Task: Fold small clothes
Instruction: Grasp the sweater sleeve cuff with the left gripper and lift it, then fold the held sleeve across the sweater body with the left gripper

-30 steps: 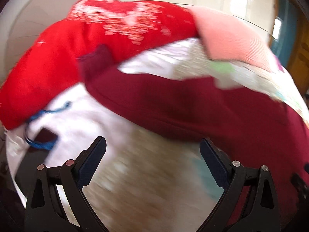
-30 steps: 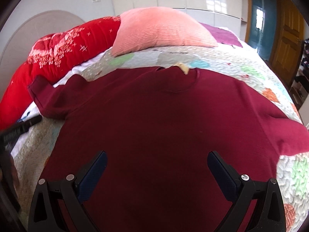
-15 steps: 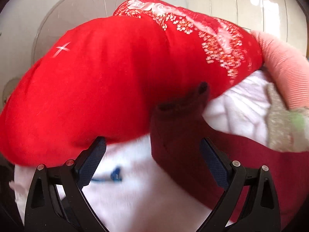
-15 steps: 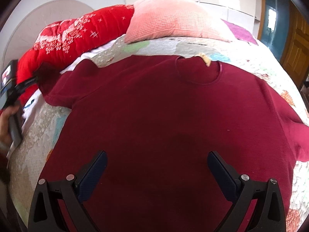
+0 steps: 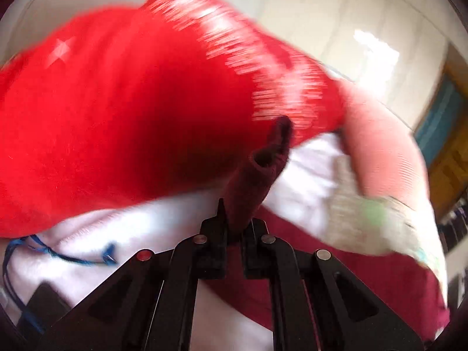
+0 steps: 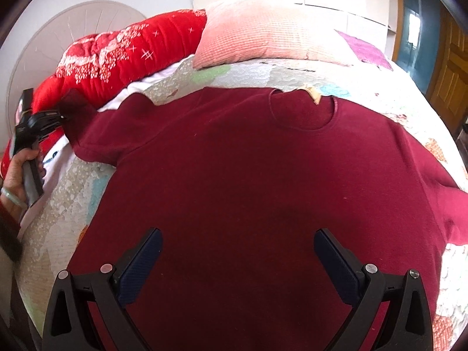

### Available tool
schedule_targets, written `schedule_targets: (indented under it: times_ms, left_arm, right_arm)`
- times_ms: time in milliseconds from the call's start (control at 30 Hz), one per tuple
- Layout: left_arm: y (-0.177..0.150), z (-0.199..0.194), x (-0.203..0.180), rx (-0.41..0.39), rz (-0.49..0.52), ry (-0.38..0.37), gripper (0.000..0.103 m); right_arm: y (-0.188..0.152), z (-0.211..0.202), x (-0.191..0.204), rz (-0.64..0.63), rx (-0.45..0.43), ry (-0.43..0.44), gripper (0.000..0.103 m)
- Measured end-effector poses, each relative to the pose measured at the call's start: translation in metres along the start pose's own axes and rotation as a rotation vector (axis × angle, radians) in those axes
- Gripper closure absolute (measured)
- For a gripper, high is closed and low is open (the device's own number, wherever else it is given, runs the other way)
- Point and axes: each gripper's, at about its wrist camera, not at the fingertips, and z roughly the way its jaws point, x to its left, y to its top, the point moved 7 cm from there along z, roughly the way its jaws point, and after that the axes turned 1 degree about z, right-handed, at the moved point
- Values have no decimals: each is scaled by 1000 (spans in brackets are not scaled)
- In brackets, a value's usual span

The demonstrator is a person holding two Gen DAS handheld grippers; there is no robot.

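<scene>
Cloth surfaces, mostly matt

Maroon shirt is matt knit cloth; pink pillow looks ribbed; quilt stitched, rough; right gripper matt black plastic.

A shirt lies spread flat on the bed, its collar toward the head end. Behind the collar, a pillow rests on the bed's far edge, and a folded blanket lies to the pillow's left, along the far left corner. The shirt's left sleeve reaches the bed's left edge, just before the blanket, pinched in the left gripper. The right gripper hangs over the shirt's lower half.
</scene>
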Motion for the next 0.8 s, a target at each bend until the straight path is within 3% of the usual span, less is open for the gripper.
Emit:
schedule_targets:
  times_ms: [233,400,533,600,733,800]
  left_arm:
    - [-21,-68,-141,0,156,-234,98]
    - [-67,-88,-260,62,244,-416,98]
    - [-118,-67,-322,175,261,-482,98]
    - [-154,-47,-346,247,283,-478,98]
    - [-209,-26,-369,414,299,-461,97]
    - [-219,-26,-372,449,322,-453,91]
  right_arm:
    - [2,-25,-26,69,-46,-15,0]
    - [1,-52,-60,131,-94,-57,0]
    - [0,-69,-98,207,-124,-90,0]
    - [-3,-74,-114,240,-133,-111,0]
    - [-8,-72,-140,290,-112,-137,0]
    - [-8,-69,-147,304,-103,-124,0]
